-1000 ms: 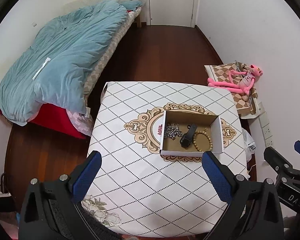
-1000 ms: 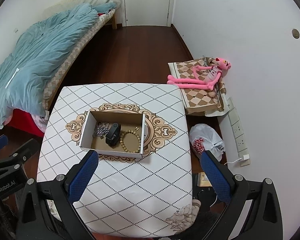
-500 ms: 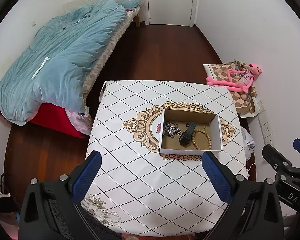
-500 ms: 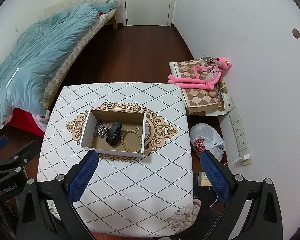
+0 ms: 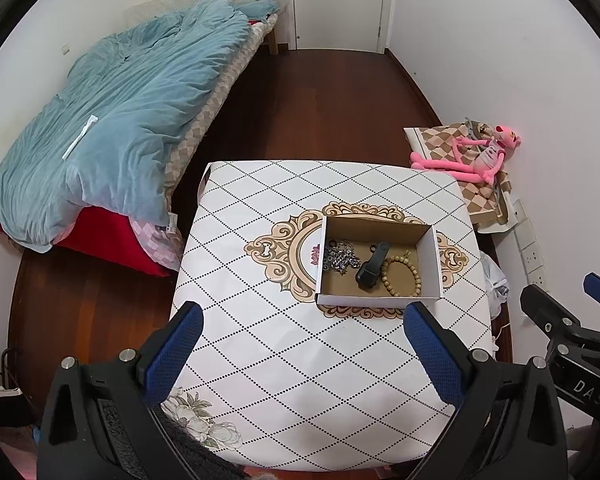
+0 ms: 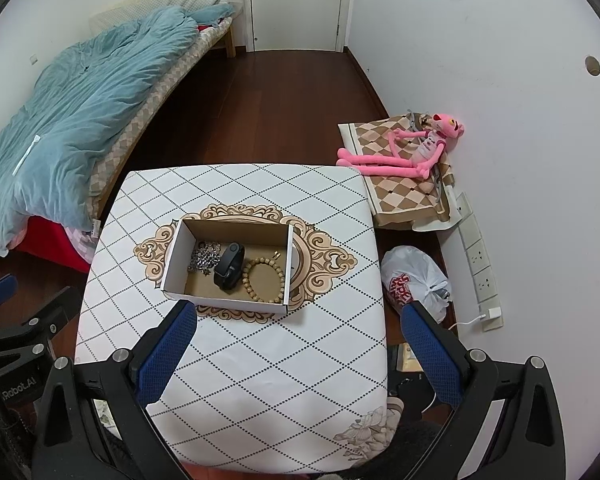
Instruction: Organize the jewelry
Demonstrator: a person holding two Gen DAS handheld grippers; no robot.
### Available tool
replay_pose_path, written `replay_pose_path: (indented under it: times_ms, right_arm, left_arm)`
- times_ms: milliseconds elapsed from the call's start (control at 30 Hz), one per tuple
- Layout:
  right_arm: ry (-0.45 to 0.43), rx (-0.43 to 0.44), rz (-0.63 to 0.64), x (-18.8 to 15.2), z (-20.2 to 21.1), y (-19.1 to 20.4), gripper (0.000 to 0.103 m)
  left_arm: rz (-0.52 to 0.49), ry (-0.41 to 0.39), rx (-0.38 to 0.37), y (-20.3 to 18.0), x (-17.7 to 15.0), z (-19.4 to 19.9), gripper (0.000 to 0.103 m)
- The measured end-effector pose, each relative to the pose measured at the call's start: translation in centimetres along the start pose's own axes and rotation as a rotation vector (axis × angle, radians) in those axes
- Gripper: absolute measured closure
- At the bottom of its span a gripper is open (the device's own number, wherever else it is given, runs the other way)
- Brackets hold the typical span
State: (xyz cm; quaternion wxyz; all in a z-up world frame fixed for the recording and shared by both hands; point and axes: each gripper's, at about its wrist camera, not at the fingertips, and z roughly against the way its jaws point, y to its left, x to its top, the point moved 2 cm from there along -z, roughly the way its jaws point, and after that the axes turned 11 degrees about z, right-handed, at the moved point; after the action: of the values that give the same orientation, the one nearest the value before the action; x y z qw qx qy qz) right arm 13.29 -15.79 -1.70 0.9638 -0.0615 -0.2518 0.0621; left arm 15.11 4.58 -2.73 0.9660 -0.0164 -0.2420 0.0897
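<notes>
An open cardboard box (image 5: 432, 258) (image 6: 174, 254) stands on the middle of the patterned table (image 5: 300, 360) (image 6: 260, 360). In it lie a silver chain (image 5: 339, 258) (image 6: 205, 257), a black watch band (image 5: 371, 266) (image 6: 229, 266) and a wooden bead bracelet (image 5: 401, 275) (image 6: 263, 280). My left gripper (image 5: 302, 320) is open and empty, high above the table's near side. My right gripper (image 6: 298, 320) is open and empty, also high above the near side. Each gripper shows at the edge of the other's view.
A bed with a teal duvet (image 5: 120, 128) (image 6: 72, 120) stands to the left. A pink plush toy (image 5: 476, 156) (image 6: 412, 152) lies on a checked cushion by the right wall. A white plastic bag (image 6: 414, 282) sits on the floor right of the table.
Both grippers have risen and drawn back a little; the table and box look slightly smaller and lower in view. Both stay open. The box contents have not moved.
</notes>
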Motion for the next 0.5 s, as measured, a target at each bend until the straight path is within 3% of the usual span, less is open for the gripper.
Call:
replay_pose_path:
  times_ms: [500]
  right_arm:
    - [-0.003, 0.0, -0.003, -0.12, 0.12, -0.26, 0.0]
  left_arm:
    - [-0.003, -0.003, -0.005, -0.25, -0.11, 0.19, 0.001]
